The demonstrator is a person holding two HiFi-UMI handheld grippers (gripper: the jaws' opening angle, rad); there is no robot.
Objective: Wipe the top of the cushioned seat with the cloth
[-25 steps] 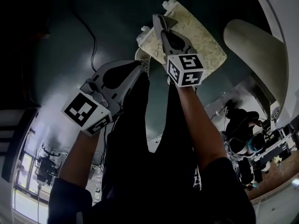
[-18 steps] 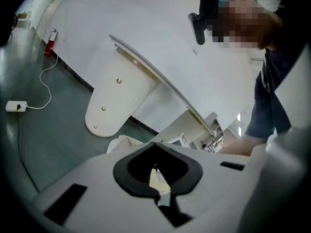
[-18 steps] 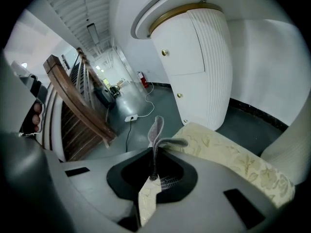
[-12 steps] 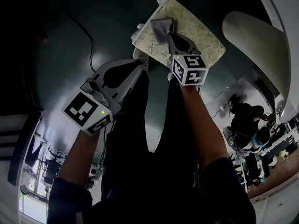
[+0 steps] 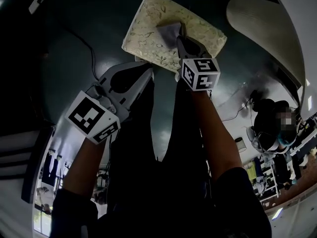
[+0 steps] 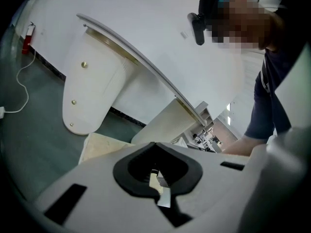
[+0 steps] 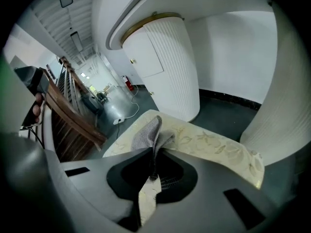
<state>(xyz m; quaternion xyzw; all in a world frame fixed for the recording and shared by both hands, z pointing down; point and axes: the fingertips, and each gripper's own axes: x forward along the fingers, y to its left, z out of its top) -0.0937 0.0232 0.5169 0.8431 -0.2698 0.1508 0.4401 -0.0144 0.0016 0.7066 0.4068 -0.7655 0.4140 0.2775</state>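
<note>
**Cloth on the cushion, one gripper doing the work**

We hold the right gripper point(image 5: 180, 37) over the cushioned seat point(image 5: 148, 26), its jaws pinched on a bunched fold of the grey cloth point(image 5: 169, 32); the cloth's free part lies on the seat's patterned top, toward the middle of the nearer long edge as the head view shows it; the seat itself stands on the dark floor point(image 5: 99, 14), with a white ribbed column point(image 7: 167, 67) beyond it.

The left gripper point(image 5: 147, 76) hangs well apart from the seat, down by our legs, jaws drawn together on nothing.

We judge the cloth light and limp, apt to fold or roll under itself if pushed rather than dragged; the hold on a gathered ridge looks sound, since it leaves a loose skirt to trail flat. The seat's top looks padded and yielding, so we expect it to give under pressure; light, even contact should serve. Whether the seat would slide on the smooth floor under a firm stroke, we cannot tell.
</note>
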